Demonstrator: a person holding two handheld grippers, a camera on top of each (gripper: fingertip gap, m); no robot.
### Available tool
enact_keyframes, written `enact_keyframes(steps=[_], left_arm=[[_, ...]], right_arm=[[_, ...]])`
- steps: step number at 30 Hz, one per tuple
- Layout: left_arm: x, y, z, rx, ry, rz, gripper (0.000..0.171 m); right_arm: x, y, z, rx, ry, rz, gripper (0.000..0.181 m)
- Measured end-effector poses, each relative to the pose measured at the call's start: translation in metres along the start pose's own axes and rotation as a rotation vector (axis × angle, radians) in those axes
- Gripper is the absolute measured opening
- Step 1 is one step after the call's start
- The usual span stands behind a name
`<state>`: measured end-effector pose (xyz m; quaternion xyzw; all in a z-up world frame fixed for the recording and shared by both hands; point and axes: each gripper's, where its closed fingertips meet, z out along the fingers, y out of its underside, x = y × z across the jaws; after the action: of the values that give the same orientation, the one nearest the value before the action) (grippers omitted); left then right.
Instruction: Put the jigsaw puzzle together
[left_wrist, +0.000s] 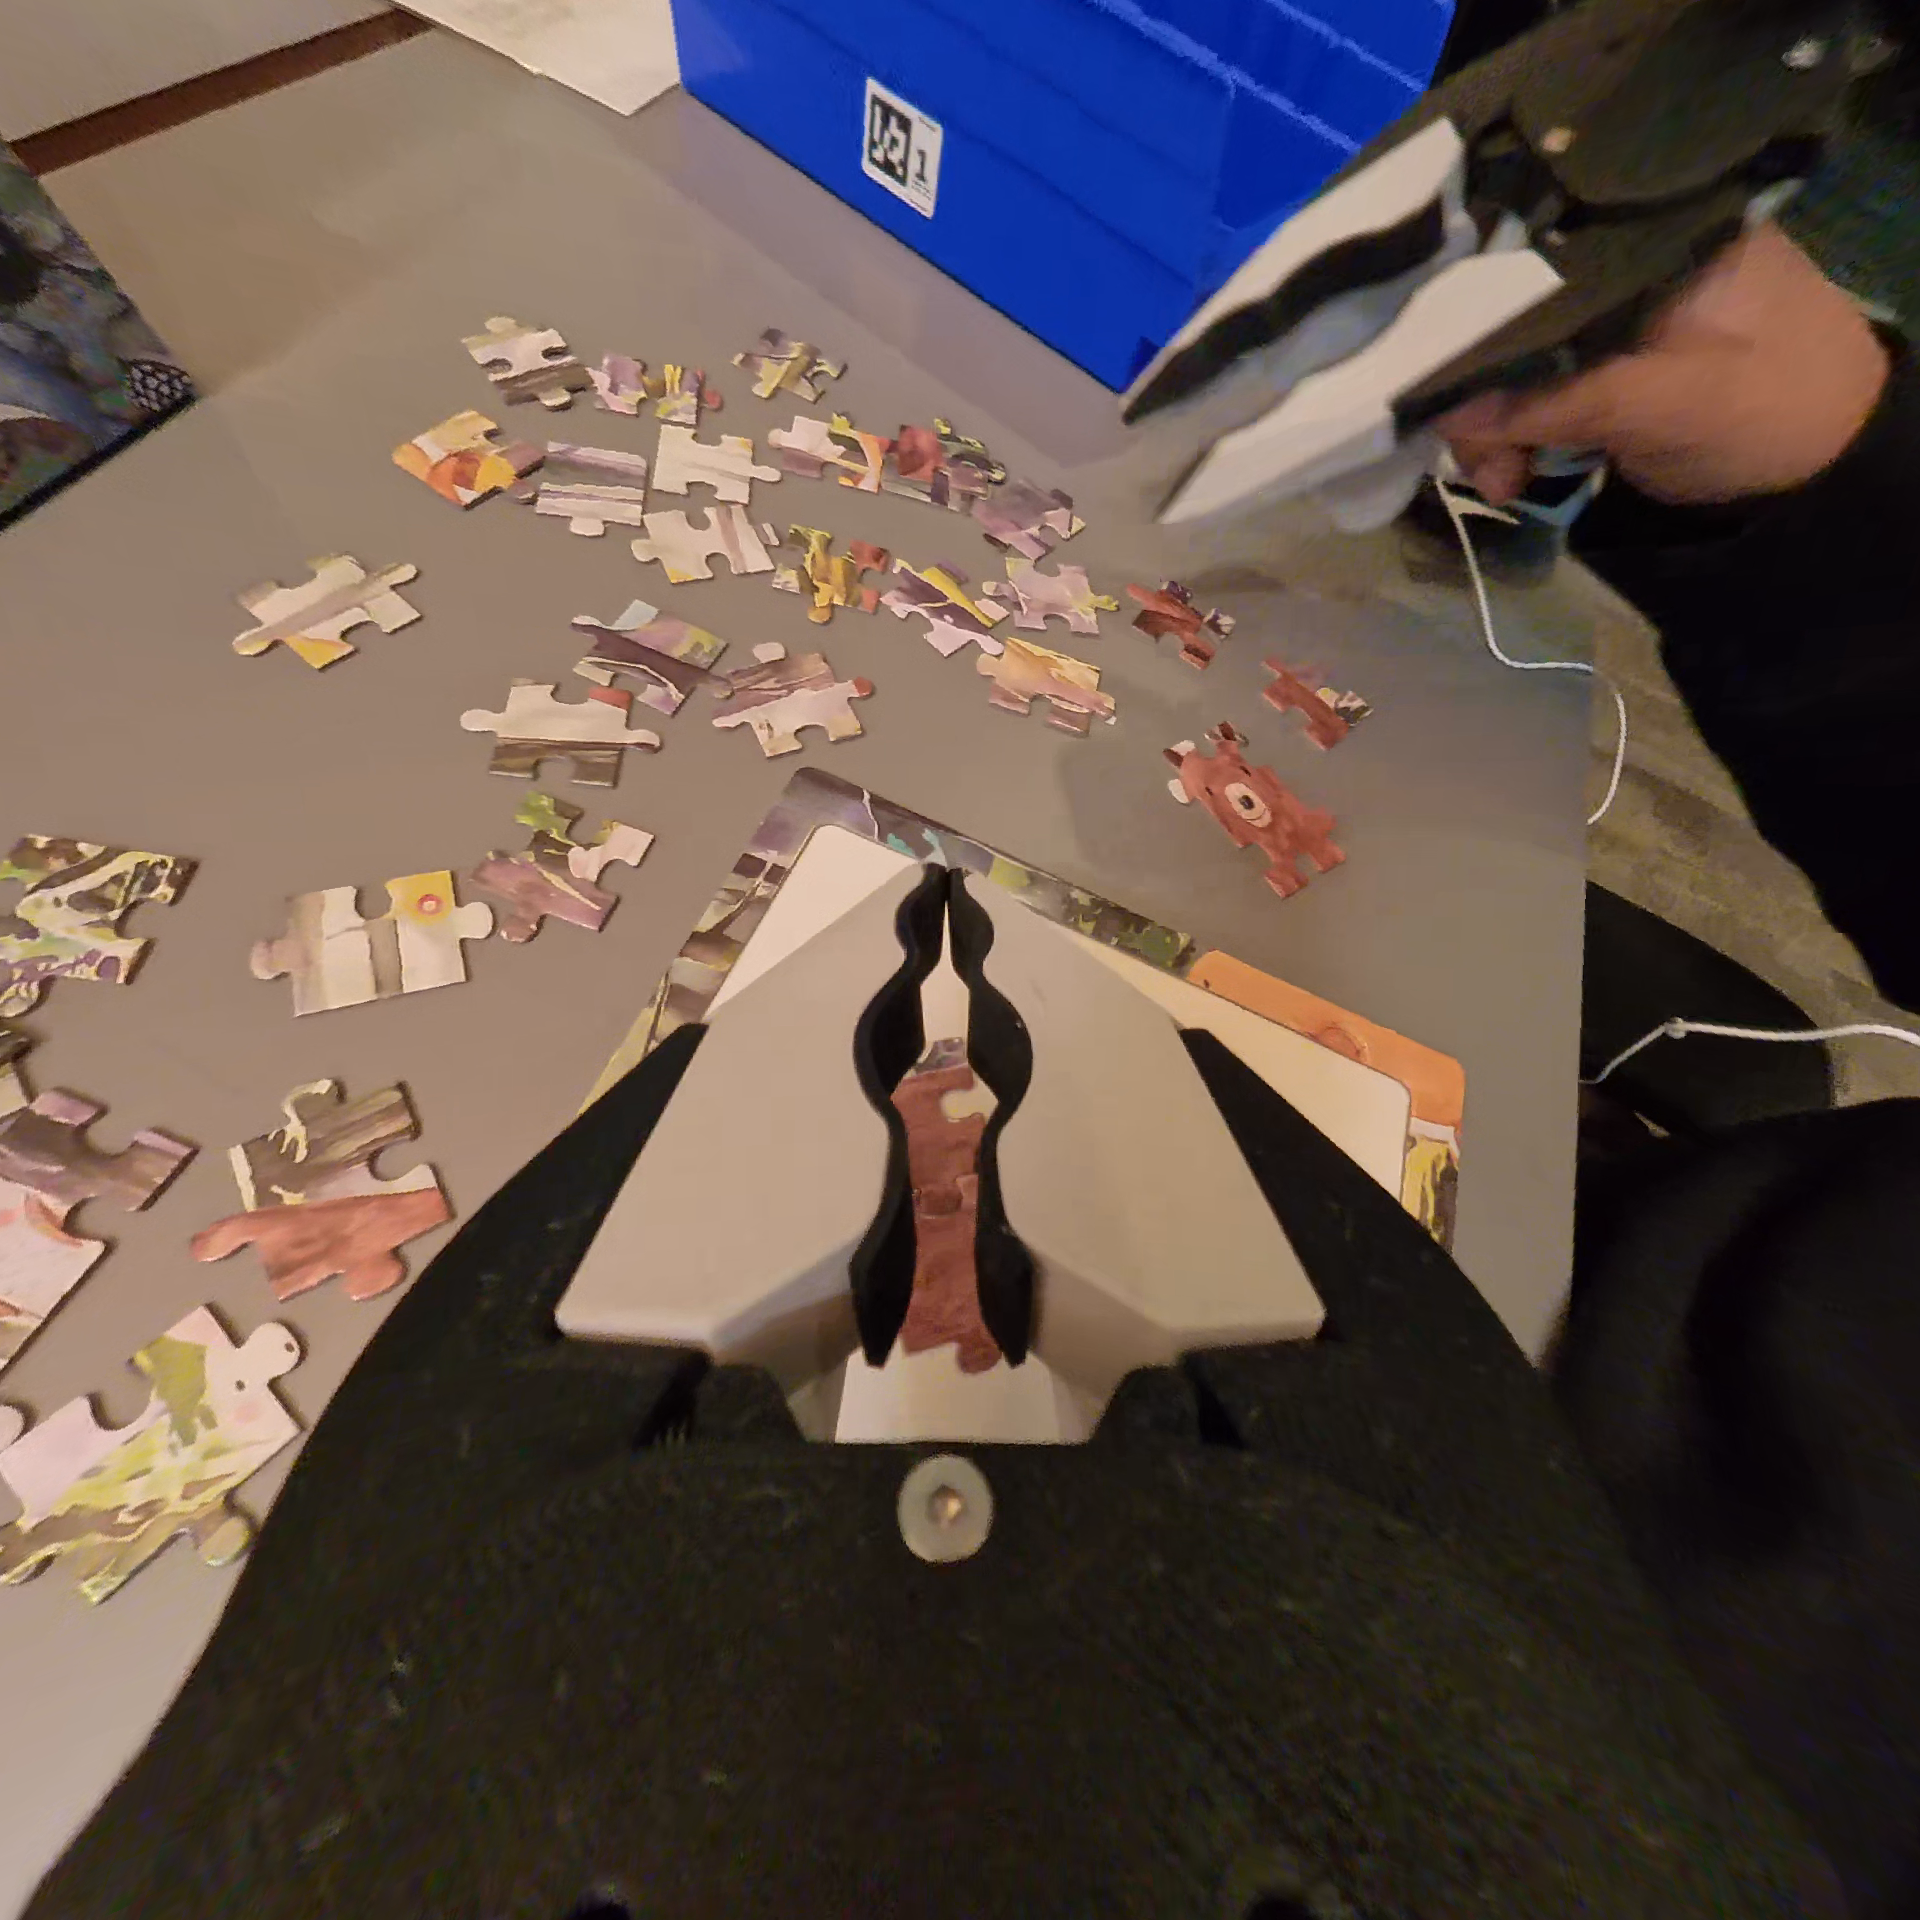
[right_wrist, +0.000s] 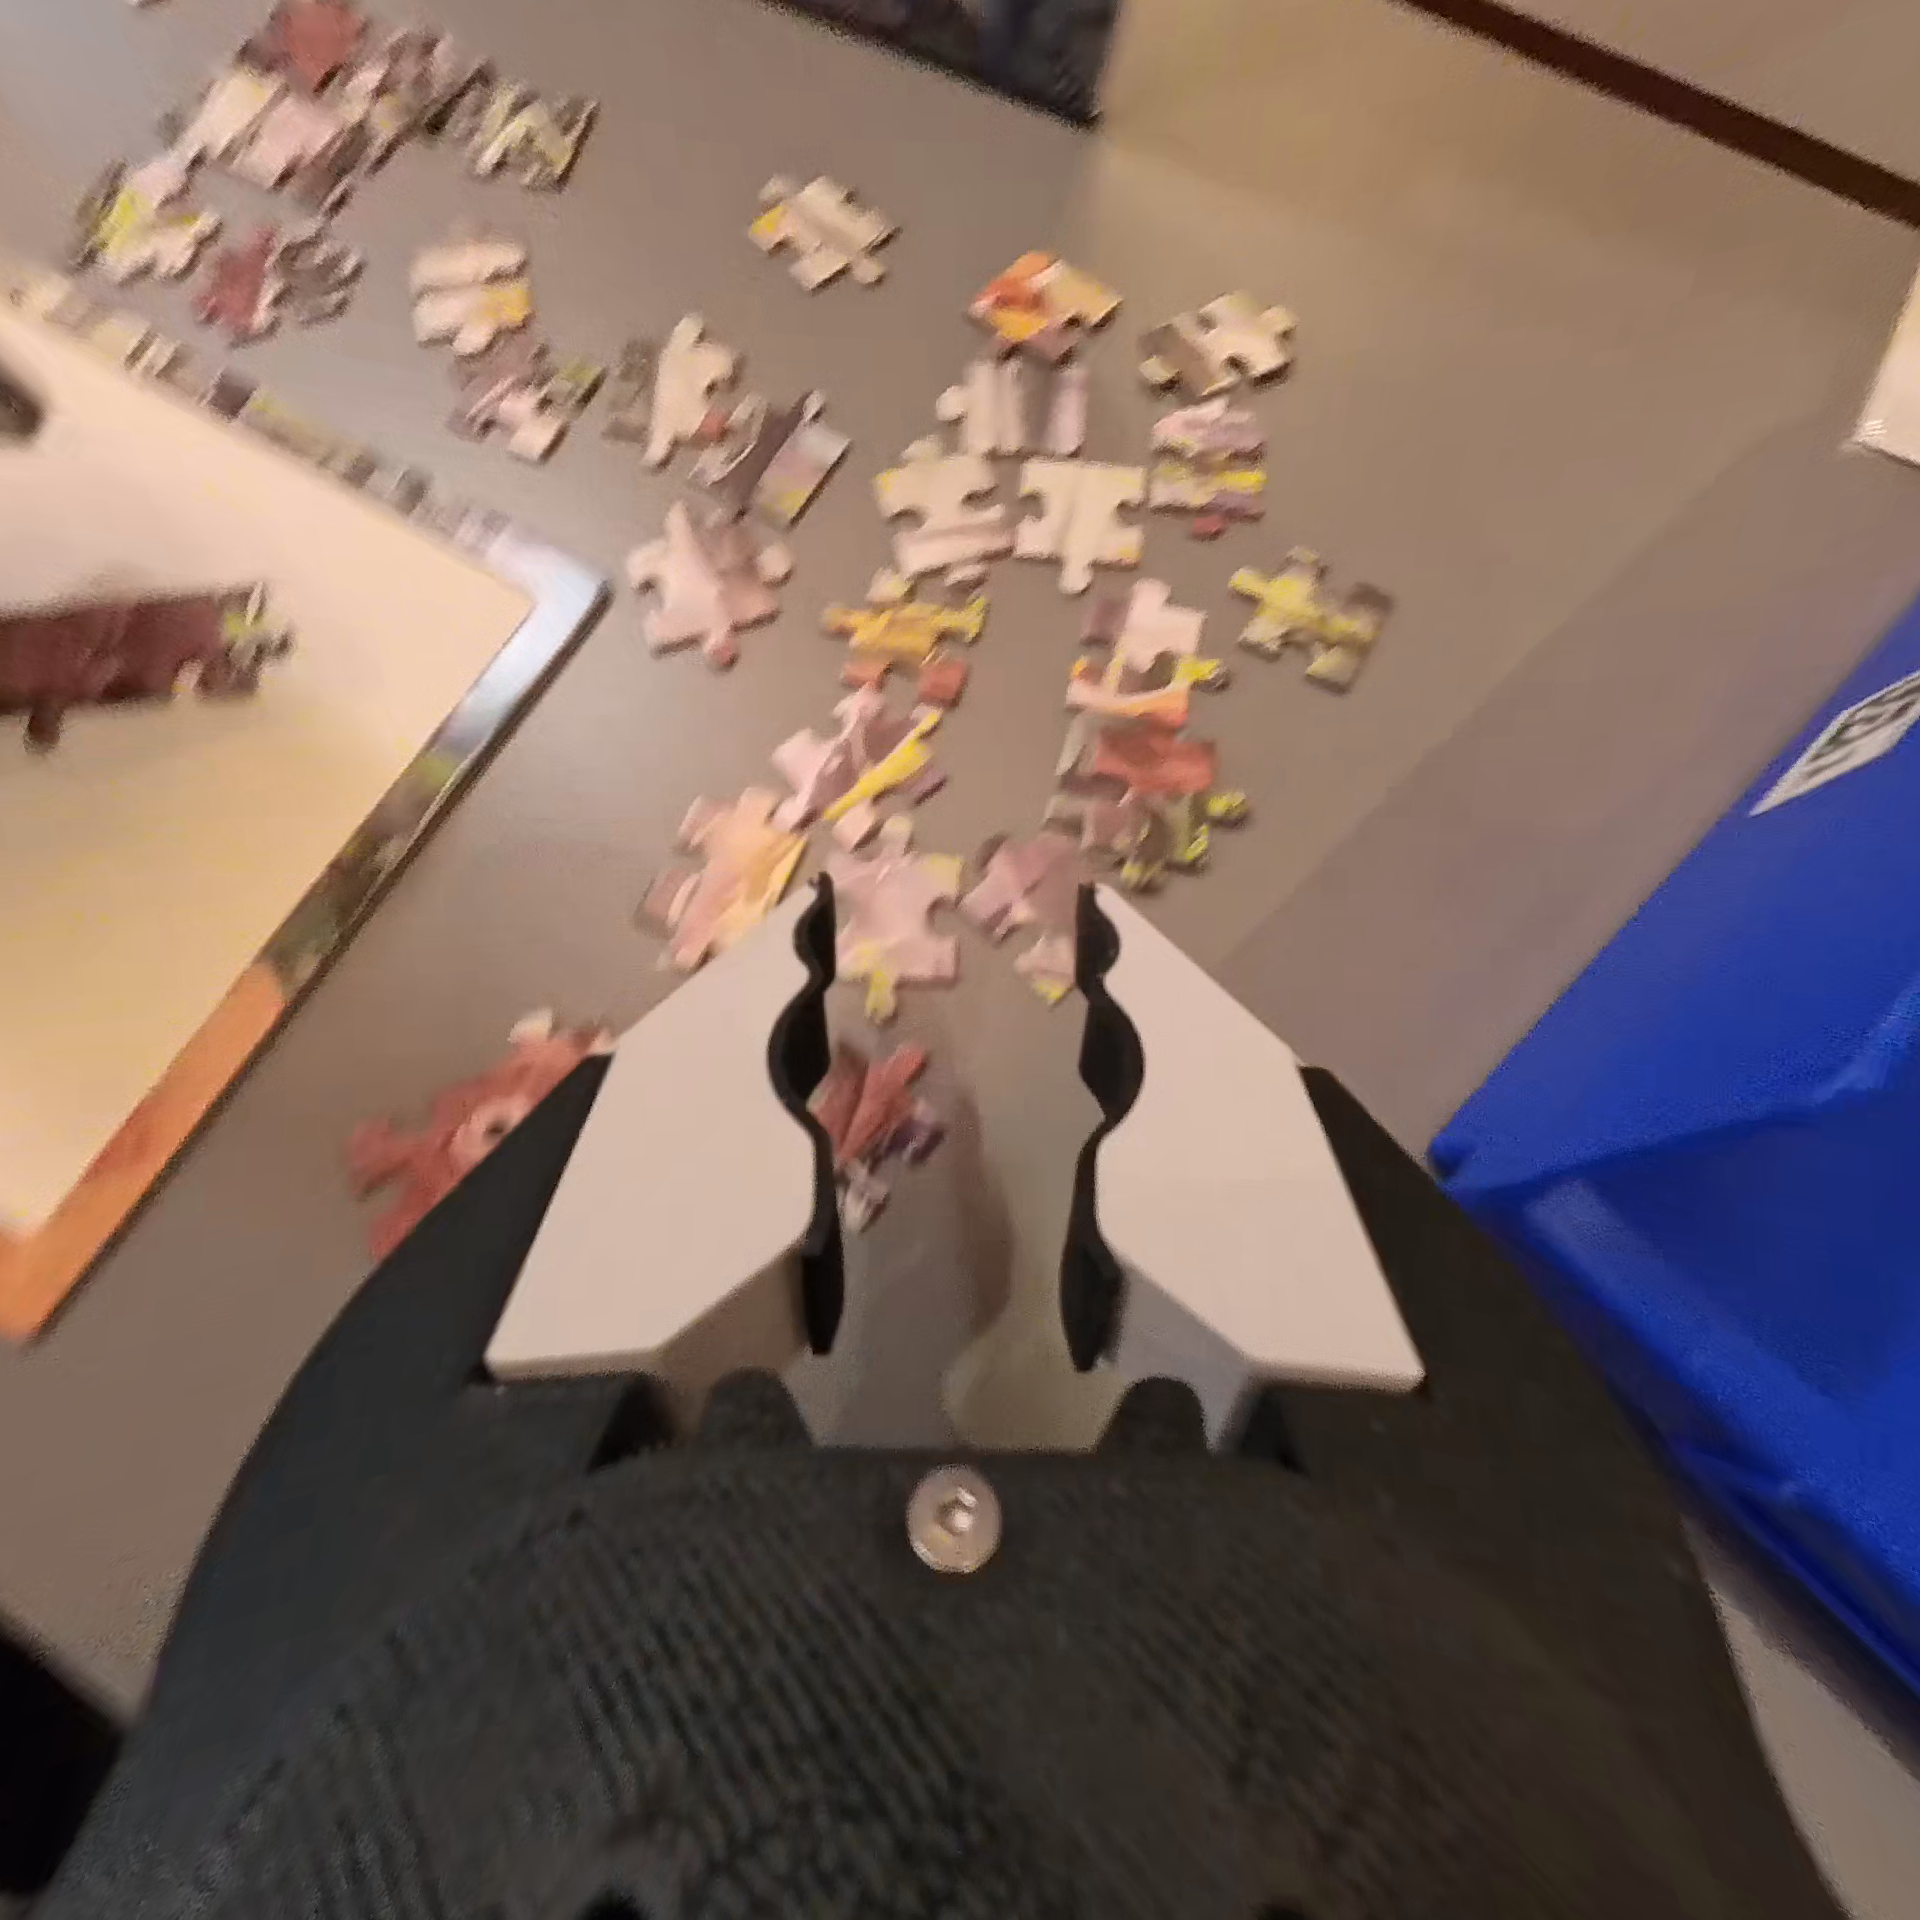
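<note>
Puzzle tray (left_wrist: 1340, 1081): a flat board with a plain cream inside and a painted rim, orange at one corner; it lies at the near edge of the grey table (left_wrist: 312, 343), under the left gripper (left_wrist: 948, 883).
Brown piece (left_wrist: 940, 1195): one reddish-brown piece with a few pale flecks lies on the tray's cream inside, seen through the slot between the left fingers.
Loose pieces (left_wrist: 727, 540): many lie face up on the table from 9 to 1 o'clock of the tray, in grey, purple, yellow and orange.
Bear piece (left_wrist: 1252, 810): a brown piece with a bear's face lies at 2 o'clock of the tray's far corner, apart from it.
Left gripper: tips pressed together over the tray's far corner; whether they nip anything cannot be told.
Right gripper (right_wrist: 951, 904): fingers spread wide, nothing between them, hovering over the loose pieces near the bear piece.
Left wrist view only: a hand (left_wrist: 1704, 405) holding the right gripper at 1 o'clock, a white cord, and a label on the blue bin (left_wrist: 1049, 156).
Right wrist view only: motion-blurred; the tray's broad cream inside at 9 o'clock, with the brown piece on it in full outline.
</note>
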<state>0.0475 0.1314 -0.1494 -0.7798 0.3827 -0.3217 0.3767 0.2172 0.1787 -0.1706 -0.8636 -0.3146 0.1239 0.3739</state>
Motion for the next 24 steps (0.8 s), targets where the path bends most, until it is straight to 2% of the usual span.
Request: enact_keyframes(steps=[3, 8, 14, 18, 24], left_arm=[[-0.001, 0.001, -0.005, 0.013, 0.015, -0.002, 0.0], [-0.004, 0.002, -0.012, 0.078, 0.041, -0.016, 0.0], [-0.002, -0.009, -0.016, 0.205, 0.133, -0.125, 0.0], [-0.002, -0.015, -0.021, 0.252, 0.129, -0.127, 0.0], [0.002, -0.017, -0.022, 0.268, 0.145, -0.124, 0.0]], right_arm=[[0.026, -0.015, 0.026, 0.028, 0.076, 0.091, 0.049], [0.05, -0.006, 0.061, -0.024, 0.09, 0.28, 0.058], [0.059, -0.001, 0.063, -0.025, 0.169, 0.244, 0.041], [0.057, -0.002, 0.063, 0.003, 0.151, 0.231, 0.039], [0.06, -0.03, 0.036, 0.213, 0.184, 0.155, 0.039]])
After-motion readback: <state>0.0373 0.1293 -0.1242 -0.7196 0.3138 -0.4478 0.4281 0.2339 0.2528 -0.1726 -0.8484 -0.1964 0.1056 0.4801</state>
